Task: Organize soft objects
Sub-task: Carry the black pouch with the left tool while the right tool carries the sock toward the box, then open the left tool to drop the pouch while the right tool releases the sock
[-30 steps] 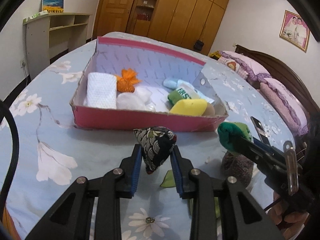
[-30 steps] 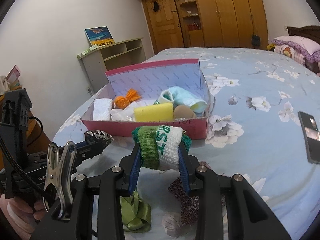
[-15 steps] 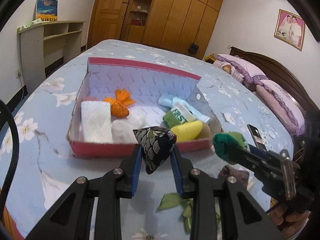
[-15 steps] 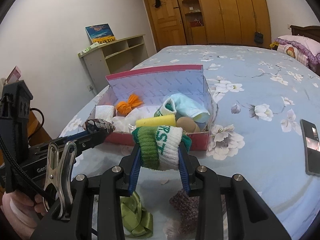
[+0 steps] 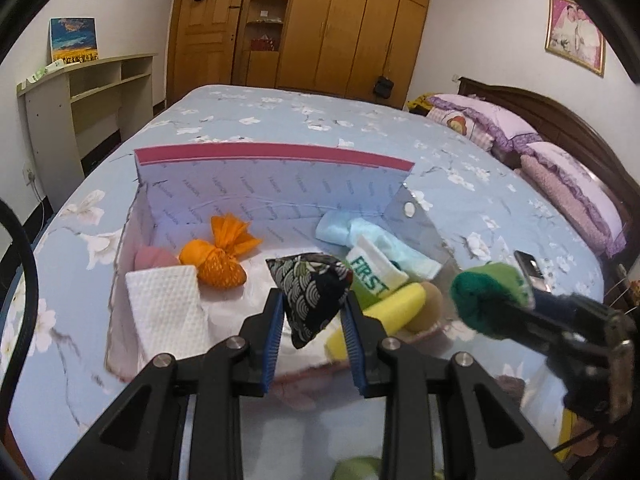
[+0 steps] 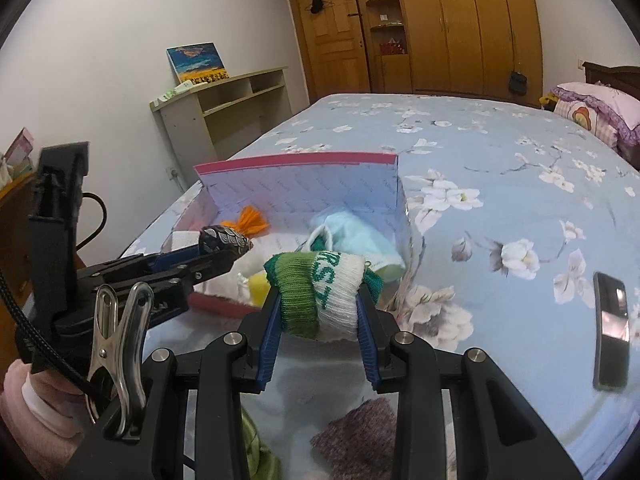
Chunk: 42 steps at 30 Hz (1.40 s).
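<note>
My left gripper (image 5: 311, 332) is shut on a black patterned beanbag (image 5: 311, 289), held above the front of the pink box (image 5: 272, 151). It also shows in the right wrist view (image 6: 226, 240). My right gripper (image 6: 318, 324) is shut on a rolled green and white sock (image 6: 320, 292), just in front of the box's (image 6: 296, 158) near right corner; its sock shows in the left wrist view (image 5: 486, 294). In the box lie a white cloth (image 5: 164, 312), an orange pouch (image 5: 218, 256), a second "FIRST" sock (image 5: 374, 272), a yellow sponge (image 5: 394, 308) and light blue cloth (image 5: 360, 232).
A phone (image 6: 610, 314) lies on the floral bedspread to the right. A brown knit item (image 6: 360, 436) and a green ribbon (image 6: 260, 452) lie on the bed below my right gripper. Pillows (image 5: 560, 184) and the headboard are far right; a shelf (image 5: 84, 88) stands left.
Both grippers have risen and moved forward toward the box with their loads. The beanbag now hangs over the box's front part; the sock is close to its right corner.
</note>
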Each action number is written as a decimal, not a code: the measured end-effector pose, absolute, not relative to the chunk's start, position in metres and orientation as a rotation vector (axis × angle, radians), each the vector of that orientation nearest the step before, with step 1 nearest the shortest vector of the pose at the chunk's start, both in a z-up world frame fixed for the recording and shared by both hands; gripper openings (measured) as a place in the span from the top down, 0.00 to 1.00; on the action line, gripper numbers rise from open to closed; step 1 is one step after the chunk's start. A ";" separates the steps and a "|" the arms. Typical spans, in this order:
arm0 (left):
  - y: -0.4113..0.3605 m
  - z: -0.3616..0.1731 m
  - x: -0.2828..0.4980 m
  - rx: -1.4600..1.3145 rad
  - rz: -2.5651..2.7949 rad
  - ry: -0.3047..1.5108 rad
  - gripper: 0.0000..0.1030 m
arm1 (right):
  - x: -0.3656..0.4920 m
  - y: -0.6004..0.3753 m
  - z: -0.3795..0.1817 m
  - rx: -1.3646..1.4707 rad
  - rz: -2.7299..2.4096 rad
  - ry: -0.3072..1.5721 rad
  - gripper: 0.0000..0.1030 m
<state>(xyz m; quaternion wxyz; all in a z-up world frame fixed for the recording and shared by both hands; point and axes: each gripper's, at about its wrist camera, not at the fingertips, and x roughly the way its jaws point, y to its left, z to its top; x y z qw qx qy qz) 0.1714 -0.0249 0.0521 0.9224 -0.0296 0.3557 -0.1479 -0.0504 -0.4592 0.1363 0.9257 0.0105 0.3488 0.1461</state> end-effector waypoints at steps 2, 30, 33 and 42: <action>-0.026 0.047 0.179 -0.064 -0.303 0.744 0.71 | -0.045 -0.460 0.137 0.017 0.292 0.713 0.66; -0.025 0.011 0.196 -0.068 -0.293 0.806 0.70 | 0.059 -0.453 0.119 -0.009 0.201 0.696 0.66; -0.025 0.010 0.195 -0.066 -0.292 0.804 0.70 | 0.069 -0.454 0.111 -0.016 0.188 0.703 0.66; -0.027 0.009 0.195 -0.063 -0.290 0.803 0.70 | 0.084 -0.456 0.097 0.006 0.186 0.728 0.66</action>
